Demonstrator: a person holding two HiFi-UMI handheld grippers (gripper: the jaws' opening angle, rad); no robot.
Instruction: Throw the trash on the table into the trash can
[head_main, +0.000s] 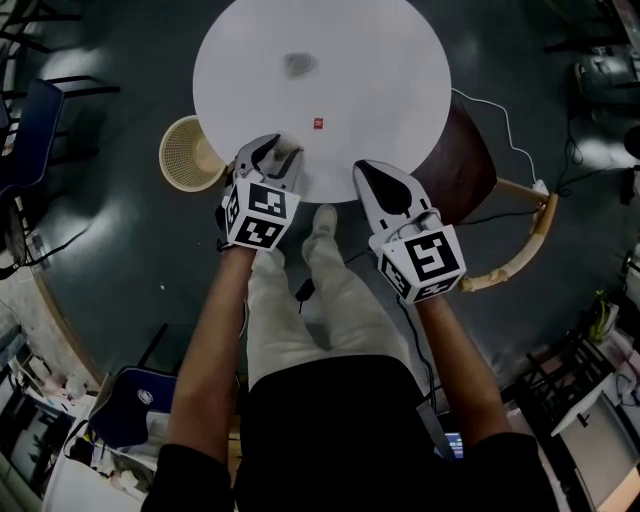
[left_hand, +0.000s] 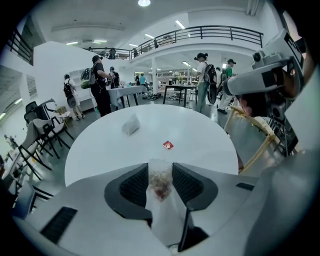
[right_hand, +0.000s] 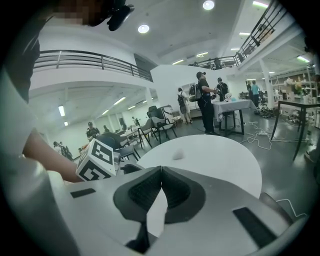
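The clear wrapper (left_hand: 160, 182) with reddish-brown crumbs in it stands between the jaws of my left gripper (left_hand: 160, 167). It fills the gap from one ribbed pad to the other, and both pads lie against its sides, so the jaws are clamped on it while standing fairly wide. From the head view, that gripper (head_main: 284, 152) sits at the near edge of the round white counter (head_main: 380, 60), tilted downward, with the wrapper's brownish top (head_main: 287, 150) showing at its tips. Two more bits of trash lie on the counter beyond it: a small red packet (left_hand: 168, 145) just ahead of the left gripper, and a crumpled pale scrap (left_hand: 131, 124) farther toward the middle, well apart from the packet. The trash can (head_main: 190, 153), a light woven basket, stands on the dark floor at the counter's left side, just beside my left gripper in the head view. My right gripper (right_hand: 161, 170) has its jaws pressed together with nothing in them; it hangs over the counter's near right edge (head_main: 372, 178), touching no trash. A brown chair (head_main: 465, 160) is tucked in at the counter's right.
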